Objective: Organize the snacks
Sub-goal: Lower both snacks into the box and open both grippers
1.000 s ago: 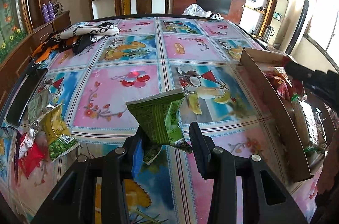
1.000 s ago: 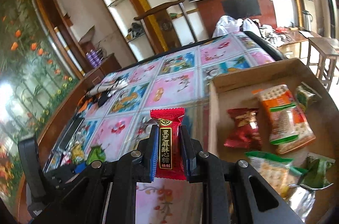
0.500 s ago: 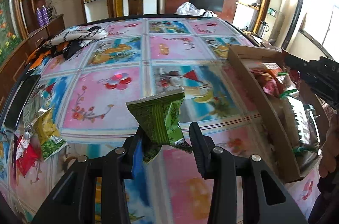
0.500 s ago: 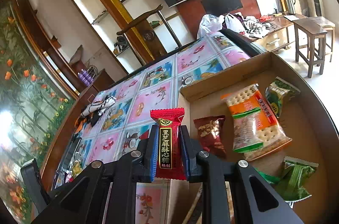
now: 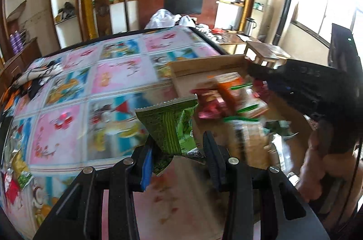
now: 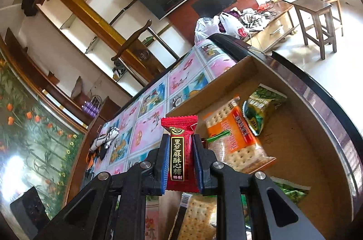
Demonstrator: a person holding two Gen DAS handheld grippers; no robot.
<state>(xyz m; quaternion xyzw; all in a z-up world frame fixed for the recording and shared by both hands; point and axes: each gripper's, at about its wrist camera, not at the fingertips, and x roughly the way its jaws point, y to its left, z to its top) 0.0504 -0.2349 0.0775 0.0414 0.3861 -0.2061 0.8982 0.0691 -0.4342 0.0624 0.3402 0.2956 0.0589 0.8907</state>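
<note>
So both my grippers are swinging over toward the cardboard box [image 6: 301, 144] right now, and that's the big change from a second ago, when my left one was facing the middle of the flowery tablecloth [image 5: 118, 79] with the box way off at the right edge. Now the box is sitting right ahead of my left gripper [image 5: 179, 156], blurry from the motion, with the other snacks inside it. That gripper is hanging onto the green snack packet [image 5: 168, 126], though honestly the jaws are looking fairly wide and the packet is pressing against the left blue pad with a visible gap on the right side, so I'm reading that as a loose pinch by one corner. My right gripper [image 6: 181, 162] is clamping the red candy [image 6: 180, 153] snugly between both pads, jaws narrowed right down, and it's tilting over the box, above the orange cracker pack [image 6: 233, 140] and near the small green bag [image 6: 261, 110], where a second ago it was short of the rim. For the task, I'm thinking the red one is basically ready to drop and the green one follows. A few loose packets [image 5: 15, 172] are waiting at the far left of the table.
</note>
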